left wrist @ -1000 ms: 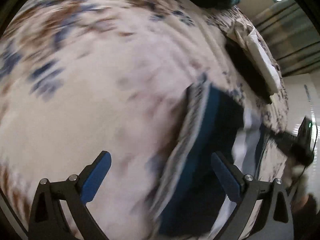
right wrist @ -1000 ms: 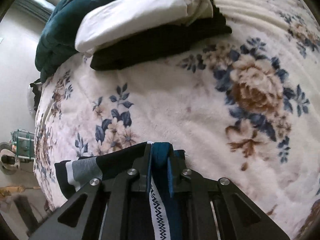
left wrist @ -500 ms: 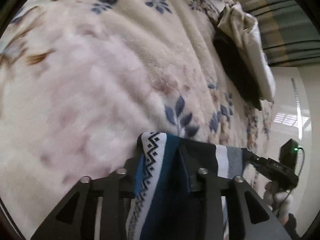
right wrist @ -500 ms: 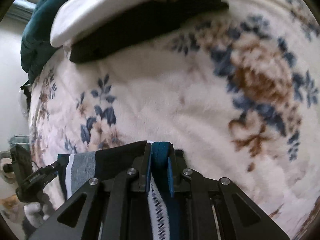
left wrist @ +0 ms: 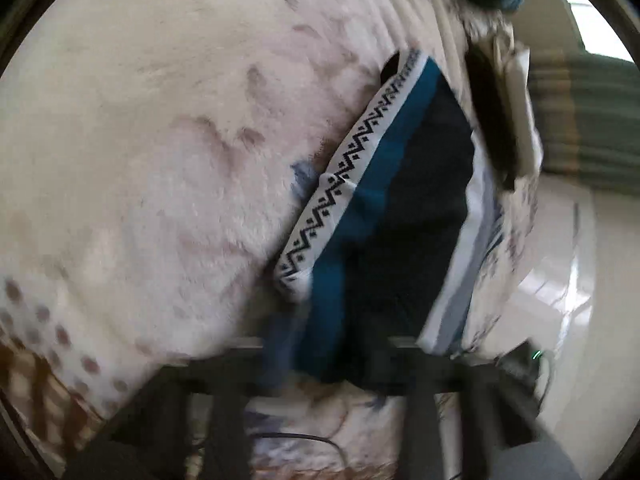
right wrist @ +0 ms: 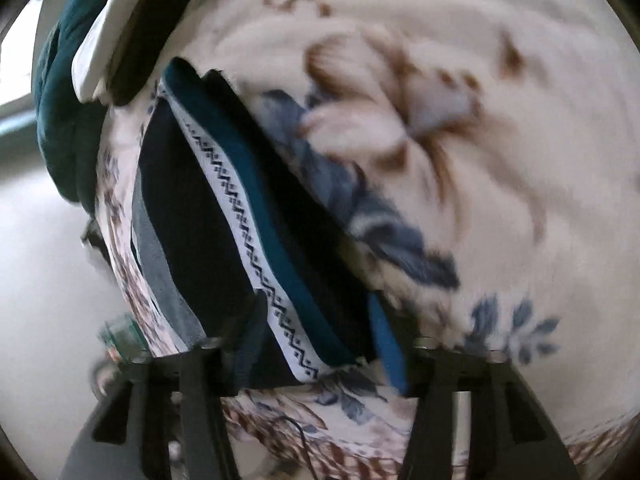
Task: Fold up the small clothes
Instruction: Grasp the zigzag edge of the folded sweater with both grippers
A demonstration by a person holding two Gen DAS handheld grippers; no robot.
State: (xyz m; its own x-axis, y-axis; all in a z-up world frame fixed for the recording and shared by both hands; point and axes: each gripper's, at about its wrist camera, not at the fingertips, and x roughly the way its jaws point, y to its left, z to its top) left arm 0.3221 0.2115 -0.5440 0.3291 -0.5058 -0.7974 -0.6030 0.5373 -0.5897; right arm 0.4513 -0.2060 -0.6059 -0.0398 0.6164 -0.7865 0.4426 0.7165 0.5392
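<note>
The small garment, dark shorts with a teal band and a white zigzag waistband, lies flat on the floral blanket and stretches away from both cameras. My left gripper is blurred at the bottom. Its jaws stand apart and are closing, with the garment's near end between them and no pad pressing. In the right wrist view the garment lies folded, a teal and dark layer on top. My right gripper also has its jaws apart and closing around the near end, which lies loose.
A stack of folded clothes, white over black, sits past the garment's far end. A teal quilt lies behind it. The bed edge and pale floor run beside the garment. A black device with a green light is nearby.
Both grippers swung over and rolled, laying the garment out on the blanket. The waistband no longer runs between the pads. Both pairs of jaws stand wider apart than half a second ago.
</note>
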